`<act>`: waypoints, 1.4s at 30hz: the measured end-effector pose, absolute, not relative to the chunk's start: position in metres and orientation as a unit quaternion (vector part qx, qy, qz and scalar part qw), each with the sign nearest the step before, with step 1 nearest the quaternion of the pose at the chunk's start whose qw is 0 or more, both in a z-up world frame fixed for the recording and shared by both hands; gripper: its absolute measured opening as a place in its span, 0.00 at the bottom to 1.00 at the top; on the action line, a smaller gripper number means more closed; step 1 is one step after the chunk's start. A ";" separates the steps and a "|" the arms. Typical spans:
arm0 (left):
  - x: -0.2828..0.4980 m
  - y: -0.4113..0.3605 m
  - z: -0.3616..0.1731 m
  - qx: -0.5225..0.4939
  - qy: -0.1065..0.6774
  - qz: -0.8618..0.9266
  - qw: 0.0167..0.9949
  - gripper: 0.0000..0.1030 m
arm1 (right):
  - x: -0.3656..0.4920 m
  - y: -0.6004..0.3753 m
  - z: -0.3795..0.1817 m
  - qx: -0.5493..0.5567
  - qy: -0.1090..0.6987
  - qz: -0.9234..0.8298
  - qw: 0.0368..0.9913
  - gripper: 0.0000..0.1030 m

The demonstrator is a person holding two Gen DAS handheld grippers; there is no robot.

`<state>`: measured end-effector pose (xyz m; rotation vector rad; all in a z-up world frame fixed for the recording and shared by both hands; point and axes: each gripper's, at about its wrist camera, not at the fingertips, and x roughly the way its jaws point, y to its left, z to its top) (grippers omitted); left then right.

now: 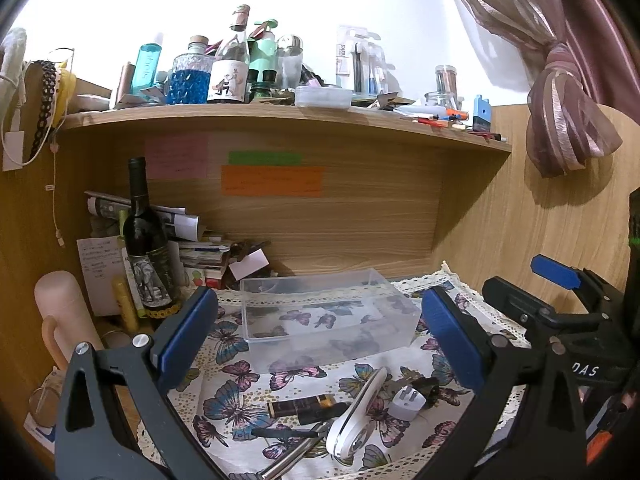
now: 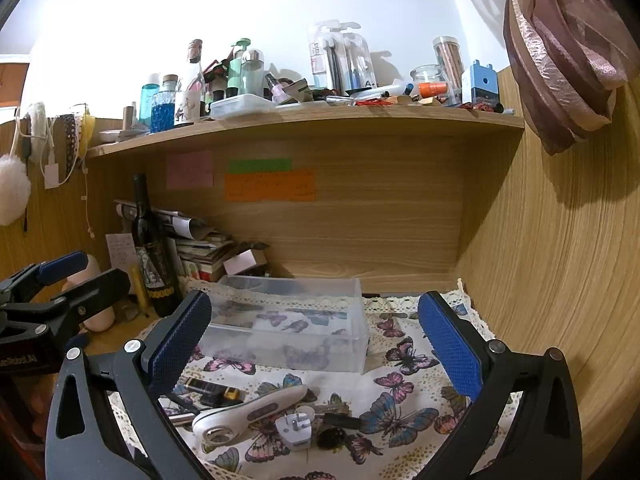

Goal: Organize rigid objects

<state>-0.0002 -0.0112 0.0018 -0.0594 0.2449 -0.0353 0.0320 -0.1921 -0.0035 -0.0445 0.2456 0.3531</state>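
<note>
A clear plastic box (image 1: 326, 312) stands empty on the butterfly cloth (image 1: 236, 404); it also shows in the right wrist view (image 2: 288, 320). In front of it lie a white handheld device (image 1: 358, 416) (image 2: 248, 410), a white plug adapter (image 1: 406, 402) (image 2: 296, 432), a dark brown lipstick-like tube (image 1: 304, 404) (image 2: 212, 390), a black pen (image 1: 280, 433) and a metal rod (image 1: 288, 458). My left gripper (image 1: 320, 336) is open and empty above them. My right gripper (image 2: 316, 344) is open and empty, also above the cloth.
A dark wine bottle (image 1: 146, 240) and piled papers (image 1: 192, 240) stand at the back left under a cluttered shelf (image 1: 280, 114). A pink tumbler (image 1: 60, 312) is left. The wooden side wall (image 2: 552, 260) and a tied curtain (image 1: 568, 120) are on the right.
</note>
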 end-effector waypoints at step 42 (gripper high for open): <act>0.000 -0.005 0.002 -0.039 0.122 -0.018 0.992 1.00 | 0.029 -0.189 -0.001 -0.028 0.117 0.178 0.977 1.00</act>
